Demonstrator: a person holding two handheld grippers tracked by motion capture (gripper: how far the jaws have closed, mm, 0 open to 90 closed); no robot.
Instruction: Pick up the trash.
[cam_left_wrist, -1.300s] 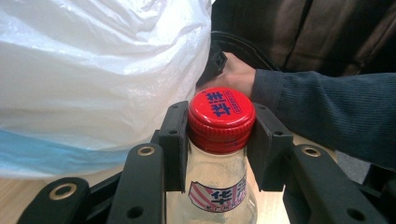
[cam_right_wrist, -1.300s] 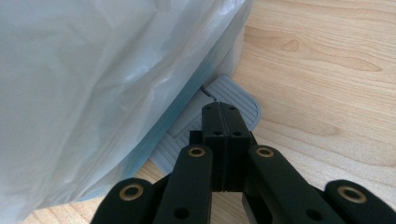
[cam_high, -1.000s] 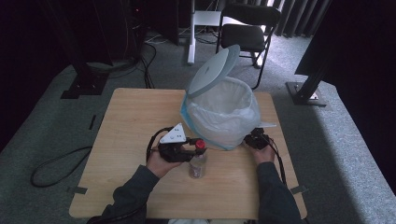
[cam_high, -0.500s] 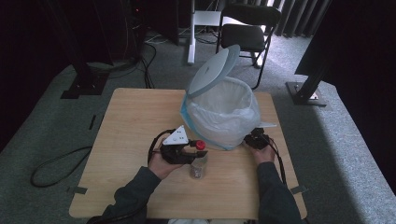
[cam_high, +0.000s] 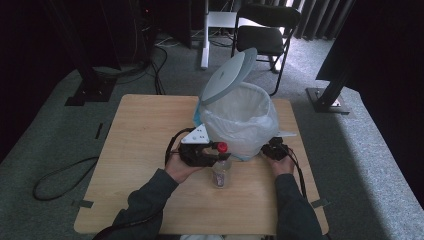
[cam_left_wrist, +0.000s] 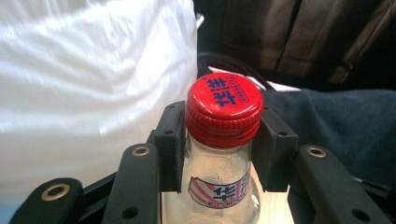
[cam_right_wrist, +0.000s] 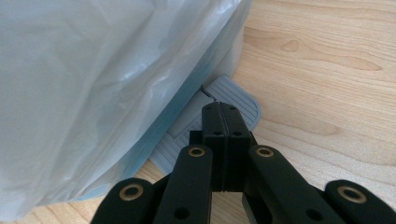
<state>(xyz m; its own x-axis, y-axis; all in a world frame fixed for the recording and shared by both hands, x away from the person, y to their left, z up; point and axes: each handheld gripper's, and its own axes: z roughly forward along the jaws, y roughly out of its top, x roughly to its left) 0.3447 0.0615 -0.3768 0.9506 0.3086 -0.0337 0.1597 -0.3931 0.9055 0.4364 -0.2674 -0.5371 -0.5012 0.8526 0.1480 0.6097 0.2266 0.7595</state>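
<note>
Left hand-held gripper (cam_left_wrist: 219, 140) pinching bottle (cam_left_wrist: 215, 186) at the neck, just under the red cap (cam_left_wrist: 224, 107); bottle upright on the bench (cam_high: 145, 130), beside the bin (cam_high: 240, 120). Right hand-held gripper (cam_right_wrist: 222, 116) pressed together, tips on the bin's pedal (cam_right_wrist: 243, 105). Lid (cam_high: 229, 76) up.

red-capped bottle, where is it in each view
High view: the bottle stands on the table below centre, in front of the bin, its neck in the left gripper.
Left gripper view: centre, red cap between the jaws.
Right gripper view: not in it.
Shared landmark: the white bin bag.
</note>
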